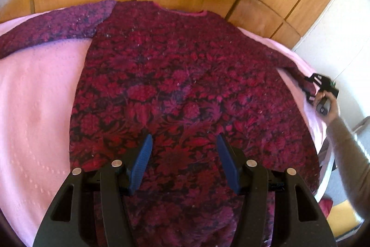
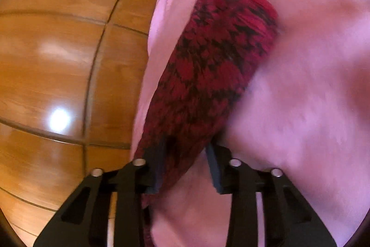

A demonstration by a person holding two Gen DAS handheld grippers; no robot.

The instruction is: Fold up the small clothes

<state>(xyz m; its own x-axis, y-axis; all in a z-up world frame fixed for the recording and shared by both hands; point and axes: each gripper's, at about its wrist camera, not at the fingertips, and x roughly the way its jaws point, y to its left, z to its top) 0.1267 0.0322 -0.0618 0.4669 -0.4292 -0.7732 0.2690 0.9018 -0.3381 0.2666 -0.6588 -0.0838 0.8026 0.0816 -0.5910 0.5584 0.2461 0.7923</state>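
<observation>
Sweater (image 1: 185,89) lies flat, front down or up can't tell, on a bed w/ pink blanket (image 1: 37,94); body spread wide, one sleeve out to the far left, the other trailing off the right edge of the bed. It's a thick knit, red/purple floral: soft, floppy, prob. fairly light but bulky, so it'll drape and sag when lifted, not hold a crease by itself. Knit grips the pads ok, low slip risk, nothing fragile; snagging loops is the only worry. Left tool (image 1: 183,163) hovers over the hem area, jaws about half open, nothing in them, pads clear of the cloth. Right tool (image 2: 185,154) is at the right sleeve (image 2: 208,75), jaws drawn in on the sleeve near its cuff end, fabric bunched between the pads; view is blurry but it looks gripped. Best holds, I'd say: cuff or sleeve end for folding sleeves across, then hem corners or shoulder seams, pinching both layers.
</observation>
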